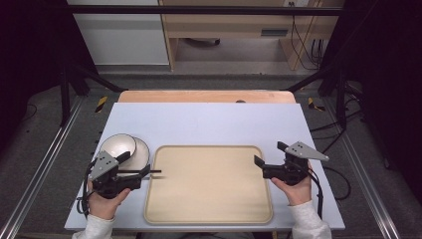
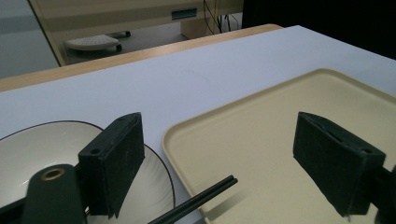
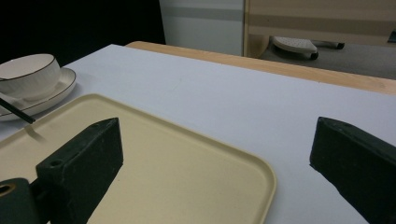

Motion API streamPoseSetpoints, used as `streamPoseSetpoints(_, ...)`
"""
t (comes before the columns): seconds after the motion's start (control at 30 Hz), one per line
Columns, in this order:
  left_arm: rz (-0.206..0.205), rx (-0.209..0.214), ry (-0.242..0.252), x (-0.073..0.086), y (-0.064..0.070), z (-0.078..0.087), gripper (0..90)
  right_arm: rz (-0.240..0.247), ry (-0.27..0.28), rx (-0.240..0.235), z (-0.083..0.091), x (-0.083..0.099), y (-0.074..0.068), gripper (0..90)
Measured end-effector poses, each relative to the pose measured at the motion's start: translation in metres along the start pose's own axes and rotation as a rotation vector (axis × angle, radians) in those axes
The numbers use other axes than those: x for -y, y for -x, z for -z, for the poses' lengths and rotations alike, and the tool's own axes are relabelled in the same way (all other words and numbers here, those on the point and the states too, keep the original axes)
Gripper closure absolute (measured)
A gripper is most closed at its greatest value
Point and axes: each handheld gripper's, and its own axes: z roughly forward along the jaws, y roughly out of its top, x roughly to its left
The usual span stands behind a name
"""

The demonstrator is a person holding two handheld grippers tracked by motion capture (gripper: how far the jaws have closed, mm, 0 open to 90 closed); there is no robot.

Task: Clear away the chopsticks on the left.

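Flanking gap: the left gripper (image 1: pixel 130 174) sits at the left rim of the flat beige plastic tray with rounded corners (image 1: pixel 209 209), the right gripper (image 1: pixel 260 163) at its right rim, with the tray's whole bare floor open between them.
Left jaws: apart; thin black chopsticks (image 1: pixel 149 172) lie below them, tips reaching over the tray's left edge.
Right jaws: apart, clamped on nothing.
Surface: pale blue-grey rectangular surface (image 1: pixel 209 124), bare beyond the tray up to a wooden strip at its far edge.
Room: grey floor, light wooden furniture and dark frame posts behind.
Crockery: white ribbed bowl with a dark rim (image 1: pixel 118 144) stands on a matching white saucer (image 1: pixel 143 152), just left of the tray, near the left gripper.
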Motion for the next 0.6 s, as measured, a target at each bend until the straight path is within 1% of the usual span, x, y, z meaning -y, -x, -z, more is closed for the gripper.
streamPoseSetpoints(0.07,0.000,-0.002,-0.004,0.001,-0.001,0.003,16.4,-0.007,-0.004,-0.002,0.000,0.000,0.001,3.0)
streamPoseSetpoints(0.17,0.001,0.003,-0.005,0.003,-0.002,0.006,16.5,-0.003,-0.001,-0.004,0.000,0.001,0.001,3.3)
streamPoseSetpoints(0.23,-0.009,0.005,-0.013,0.006,-0.003,0.011,16.6,-0.006,-0.008,-0.002,0.000,0.001,-0.001,3.3)
streamPoseSetpoints(0.27,-0.016,0.011,-0.018,0.009,-0.003,0.015,16.6,0.000,-0.006,-0.002,0.001,0.001,-0.002,3.6)
streamPoseSetpoints(0.3,-0.019,0.015,-0.025,0.011,-0.003,0.016,16.6,-0.003,-0.006,-0.002,0.001,0.001,-0.002,3.6)
streamPoseSetpoints(0.4,-0.017,0.021,-0.035,0.015,-0.003,0.019,16.5,-0.002,-0.001,0.002,0.002,0.000,-0.003,3.7)
streamPoseSetpoints(0.43,-0.018,0.022,-0.042,0.020,-0.002,0.021,16.6,-0.006,-0.003,-0.002,0.002,0.000,-0.003,3.7)
streamPoseSetpoints(0.5,-0.019,0.027,-0.053,0.025,-0.003,0.024,16.6,-0.004,-0.009,-0.004,0.001,0.000,-0.005,3.7)
streamPoseSetpoints(0.6,-0.017,0.034,-0.060,0.030,-0.004,0.027,16.6,0.013,-0.016,-0.007,0.000,0.000,-0.006,3.7)
